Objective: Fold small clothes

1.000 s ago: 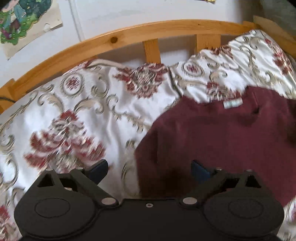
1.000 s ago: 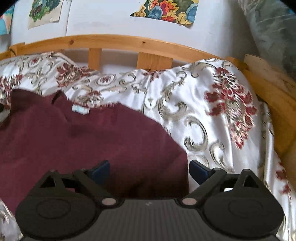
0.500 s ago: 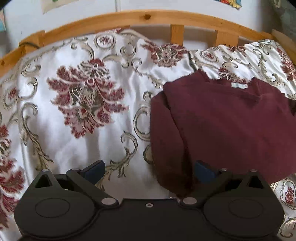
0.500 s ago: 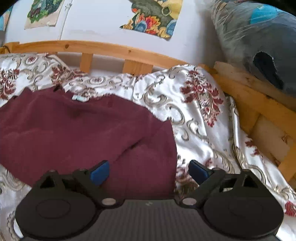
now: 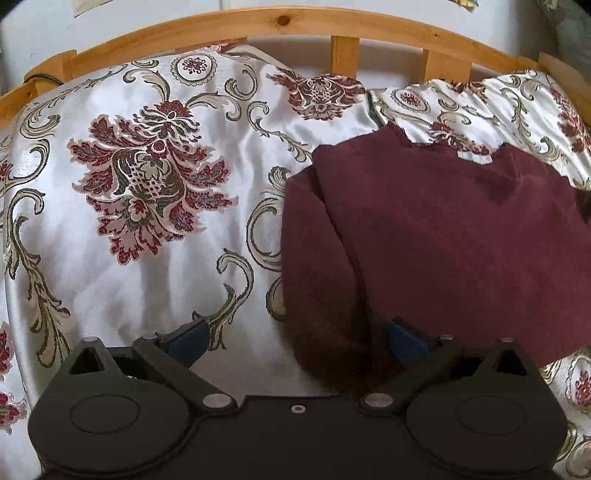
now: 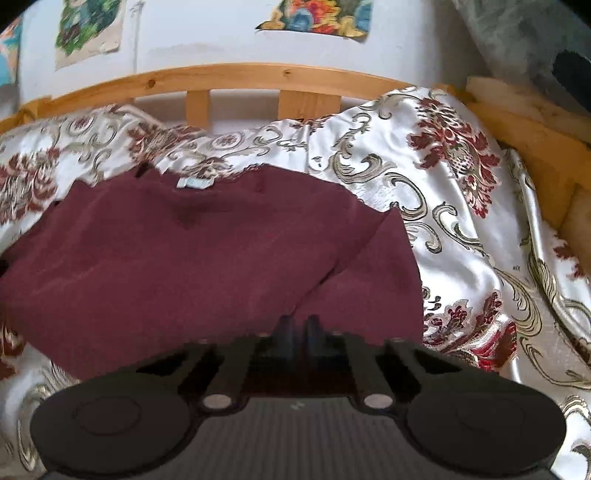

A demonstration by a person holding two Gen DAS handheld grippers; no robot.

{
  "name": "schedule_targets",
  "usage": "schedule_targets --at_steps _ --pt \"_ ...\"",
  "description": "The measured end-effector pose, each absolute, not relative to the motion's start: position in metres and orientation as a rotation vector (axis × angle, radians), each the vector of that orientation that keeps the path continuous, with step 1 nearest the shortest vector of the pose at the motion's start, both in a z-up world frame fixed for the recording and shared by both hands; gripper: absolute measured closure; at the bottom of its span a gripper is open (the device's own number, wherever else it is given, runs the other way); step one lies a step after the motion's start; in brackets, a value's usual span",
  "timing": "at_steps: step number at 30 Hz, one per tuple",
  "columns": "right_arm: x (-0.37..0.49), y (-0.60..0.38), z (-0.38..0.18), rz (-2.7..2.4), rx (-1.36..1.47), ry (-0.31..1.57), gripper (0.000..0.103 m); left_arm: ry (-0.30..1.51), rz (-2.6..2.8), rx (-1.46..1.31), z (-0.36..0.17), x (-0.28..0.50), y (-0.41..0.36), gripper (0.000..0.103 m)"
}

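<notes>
- One maroon sweater [image 5: 454, 236] is shown spread on the bed, over a white satin bedspread [image 5: 122, 258] patterned with red flowers and grey scrolls.
- Its neckline, marked by a pale label [image 6: 194, 182], is turned toward the wooden headboard [image 6: 229, 75].
- A sleeve [image 5: 317, 266] is seen folded down along the sweater's left edge, in the left wrist view.
- The left tool [image 5: 295, 336] is held wide open above the lower end of that sleeve; one blue pad [image 5: 190, 338] is placed over the bedspread and the other over the maroon cloth. Nothing is gripped.
- The right tool [image 6: 298, 334] is drawn nearly closed, its two pads set close together at the sweater's lower hem, where a diagonal crease is seen running up toward the right shoulder. A pinch of cloth appears to be held, though the contact itself is blurred.
- Coloured paper pictures [image 6: 314, 18] are seen fixed to the white wall behind the headboard.
</notes>
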State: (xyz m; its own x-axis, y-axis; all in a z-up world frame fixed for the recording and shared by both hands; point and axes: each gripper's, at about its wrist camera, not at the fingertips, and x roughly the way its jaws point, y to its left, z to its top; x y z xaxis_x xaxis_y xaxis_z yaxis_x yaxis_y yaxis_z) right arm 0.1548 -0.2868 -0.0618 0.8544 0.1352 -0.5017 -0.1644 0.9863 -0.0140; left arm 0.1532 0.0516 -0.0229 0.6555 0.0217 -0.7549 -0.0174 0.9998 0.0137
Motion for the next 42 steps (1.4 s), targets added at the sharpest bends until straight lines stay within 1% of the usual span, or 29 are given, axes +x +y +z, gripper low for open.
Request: schedule_targets --at_steps 4,6,10,12,14,16,18,20,24,25,27,29,30,31,32,33,38,42 --pt "0.139 -0.299 -0.054 0.065 0.032 0.460 0.097 0.858 0.018 0.014 -0.023 0.152 0.050 0.001" --pt "0.132 -0.306 -0.057 0.030 0.102 0.467 0.097 0.864 0.019 0.027 -0.025 0.152 0.049 0.001" --pt "0.131 -0.307 -0.072 0.018 0.136 0.516 0.097 0.880 0.023 0.046 -0.028 0.154 0.046 0.001" --pt "0.131 -0.308 -0.072 0.011 0.157 0.514 0.095 0.881 0.022 0.045 -0.028 0.153 0.047 0.001" --pt "0.131 -0.307 -0.068 0.000 0.147 0.500 0.087 0.882 0.022 0.039 -0.027 0.152 0.048 0.001" --pt "0.134 -0.306 -0.064 0.007 0.137 0.485 0.074 0.887 0.023 0.029 -0.028 0.153 0.049 0.001" --pt "0.137 -0.308 -0.061 0.012 0.148 0.477 0.070 0.895 0.024 0.019 -0.029 0.154 0.050 0.001" --pt "0.142 -0.307 -0.061 0.019 0.138 0.483 0.069 0.903 0.026 0.014 -0.031 0.155 0.050 0.001" --pt "0.152 -0.298 -0.069 0.005 0.048 0.523 0.063 0.917 0.028 0.005 -0.034 0.156 0.050 0.001" --pt "0.154 -0.296 -0.071 -0.013 0.031 0.527 0.055 0.922 0.029 -0.003 -0.035 0.157 0.051 0.001" --pt "0.153 -0.294 -0.073 -0.057 0.014 0.524 0.043 0.931 0.030 -0.019 -0.036 0.157 0.053 0.001" --pt "0.152 -0.291 -0.075 -0.085 -0.012 0.523 0.038 0.939 0.029 -0.041 -0.037 0.158 0.056 0.001" --pt "0.152 -0.289 -0.075 -0.099 -0.028 0.522 0.032 0.943 0.029 -0.050 -0.037 0.159 0.057 0.001" --pt "0.151 -0.287 -0.075 -0.122 -0.050 0.520 0.023 0.947 0.029 -0.061 -0.038 0.159 0.058 0.001" --pt "0.150 -0.287 -0.076 -0.144 -0.061 0.520 0.020 0.951 0.029 -0.068 -0.038 0.159 0.059 0.001" --pt "0.149 -0.288 -0.076 -0.157 -0.060 0.521 0.018 0.954 0.029 -0.075 -0.039 0.160 0.060 0.001" --pt "0.148 -0.292 -0.076 -0.169 -0.061 0.526 0.014 0.960 0.030 -0.087 -0.039 0.160 0.060 0.001" --pt "0.144 -0.288 -0.073 -0.191 -0.076 0.504 0.008 0.960 0.030 -0.088 -0.039 0.160 0.061 0.001"
